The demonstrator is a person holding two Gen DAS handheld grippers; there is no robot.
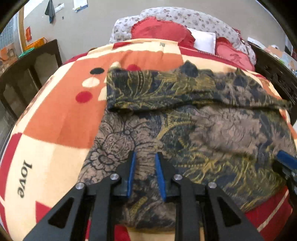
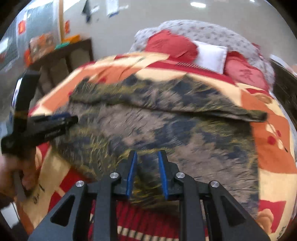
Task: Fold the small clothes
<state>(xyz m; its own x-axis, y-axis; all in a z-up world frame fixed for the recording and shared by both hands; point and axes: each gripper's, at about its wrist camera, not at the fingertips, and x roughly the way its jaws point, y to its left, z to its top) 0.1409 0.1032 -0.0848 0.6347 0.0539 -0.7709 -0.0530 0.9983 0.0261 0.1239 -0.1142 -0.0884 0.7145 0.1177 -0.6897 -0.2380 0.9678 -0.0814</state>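
A small brown, dark blue and gold patterned garment (image 1: 194, 129) lies on the bed's blanket (image 1: 55, 120), its far edge folded over in a band (image 1: 167, 90). My left gripper (image 1: 145, 157) is open, its blue-padded fingers above the garment's near edge. My right gripper (image 2: 147, 157) is also open over the garment's (image 2: 176, 129) near edge, the view motion-blurred. The left gripper (image 2: 74, 118) shows at the left of the right wrist view, held by a hand. The right gripper's blue tip (image 1: 284, 157) shows at the right edge of the left wrist view.
Orange, cream and red blanket covers the bed. Red pillows (image 1: 161, 29), a white pillow (image 1: 204, 41) and a floral quilt (image 1: 194, 16) lie at the head. A dark wooden cabinet (image 1: 24, 74) stands left; dark bed frame (image 1: 274, 72) on the right.
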